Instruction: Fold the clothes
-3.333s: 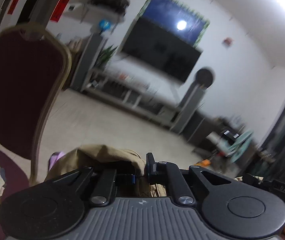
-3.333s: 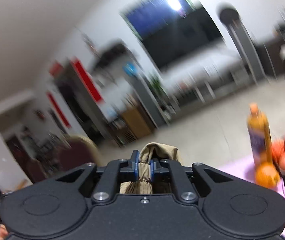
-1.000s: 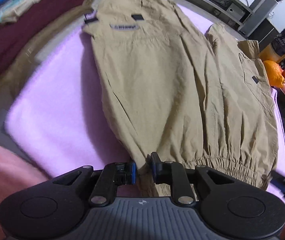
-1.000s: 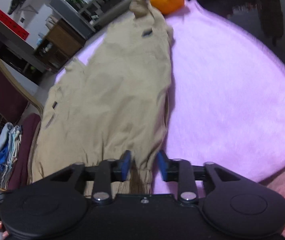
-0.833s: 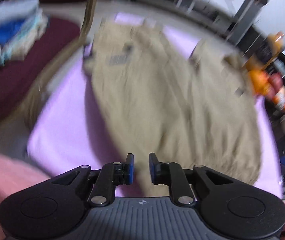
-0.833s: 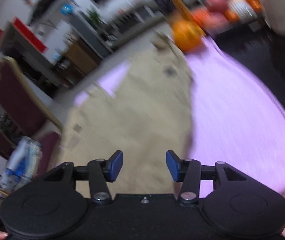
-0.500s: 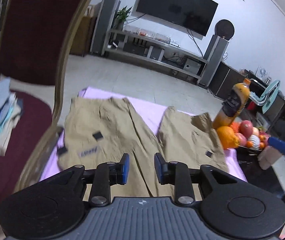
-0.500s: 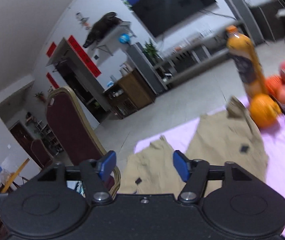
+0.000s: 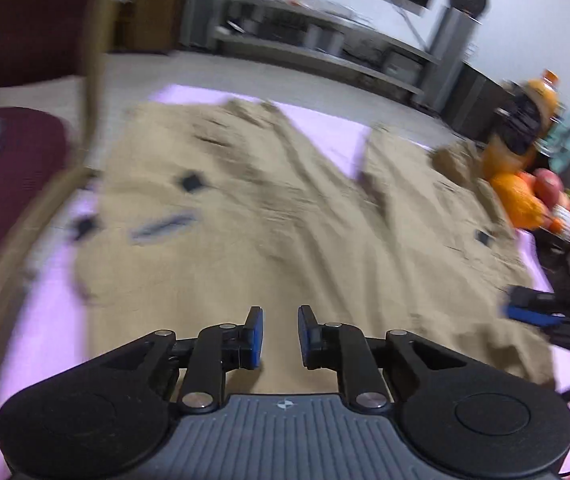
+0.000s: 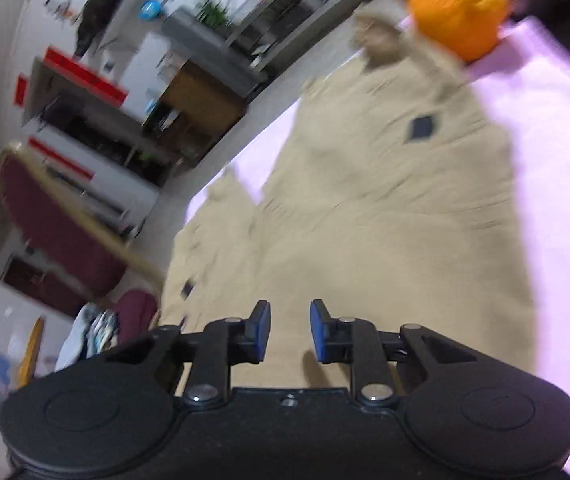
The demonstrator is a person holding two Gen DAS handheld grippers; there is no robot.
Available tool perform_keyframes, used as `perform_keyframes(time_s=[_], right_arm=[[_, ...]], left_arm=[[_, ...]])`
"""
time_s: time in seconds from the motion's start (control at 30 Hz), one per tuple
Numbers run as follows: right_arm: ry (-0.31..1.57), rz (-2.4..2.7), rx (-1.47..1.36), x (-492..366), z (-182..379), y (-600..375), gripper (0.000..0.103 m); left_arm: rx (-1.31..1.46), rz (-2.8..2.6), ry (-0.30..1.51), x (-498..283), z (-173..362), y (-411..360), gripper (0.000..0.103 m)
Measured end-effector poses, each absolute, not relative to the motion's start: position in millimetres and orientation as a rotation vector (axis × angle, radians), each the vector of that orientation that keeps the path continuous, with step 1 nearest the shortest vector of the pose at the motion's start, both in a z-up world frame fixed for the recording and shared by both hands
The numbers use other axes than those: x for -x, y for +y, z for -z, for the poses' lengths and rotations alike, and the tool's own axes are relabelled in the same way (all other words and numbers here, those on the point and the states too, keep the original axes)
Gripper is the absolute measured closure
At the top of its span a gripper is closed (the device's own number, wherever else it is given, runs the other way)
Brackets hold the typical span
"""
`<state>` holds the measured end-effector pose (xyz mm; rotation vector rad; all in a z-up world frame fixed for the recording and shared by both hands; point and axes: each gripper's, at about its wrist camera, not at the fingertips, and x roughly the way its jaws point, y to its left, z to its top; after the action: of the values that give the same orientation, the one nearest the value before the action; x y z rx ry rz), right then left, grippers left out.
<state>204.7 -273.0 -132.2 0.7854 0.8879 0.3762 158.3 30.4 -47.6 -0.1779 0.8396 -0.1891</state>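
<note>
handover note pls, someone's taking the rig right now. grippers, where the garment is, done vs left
Left gripper: open, empty, above the near part of the khaki trousers.
Right gripper: open, empty, above the same garment.
Trousers lie spread flat on the lilac blanket, legs pointing away; one leg end sits by the orange.
Done: laid out. Left: every fold; none is visible yet.
Frames are blurred, so check wrinkles before gripping.

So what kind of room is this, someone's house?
Most likely a home living room. A TV stand lines the far wall beside a tall speaker, a cushioned dining chair stands nearby, and tan trousers lie spread on a pink blanket beside fruit.
</note>
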Motion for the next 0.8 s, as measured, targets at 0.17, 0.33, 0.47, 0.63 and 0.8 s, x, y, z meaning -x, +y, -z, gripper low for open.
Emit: perform_keyframes(time_s=[0.17, 0.33, 0.47, 0.63, 0.8], right_arm=[[0.953, -0.448, -0.833, -229, 158, -250, 0.079], [1.002, -0.500, -0.891, -252, 183, -234, 0.079], [0.877, -0.324, -1.029, -253, 197, -285, 0.092], [0.633, 0.013, -1.102, -222, 195, -363, 0.102], [0.548, 0.253, -1.086, -185, 187, -395, 0.087]], left_arm=[[0.087, 0.266, 0.797, -182, 59, -8, 0.087], [0.103, 0.129, 0.871, -210, 92, -8, 0.082], [0.118, -0.070, 0.825, -214, 90, 23, 0.083], [0.241, -0.301, 0.806, -214, 96, 79, 0.090], [0.195, -0.448, 0.802, -192, 81, 106, 0.090]])
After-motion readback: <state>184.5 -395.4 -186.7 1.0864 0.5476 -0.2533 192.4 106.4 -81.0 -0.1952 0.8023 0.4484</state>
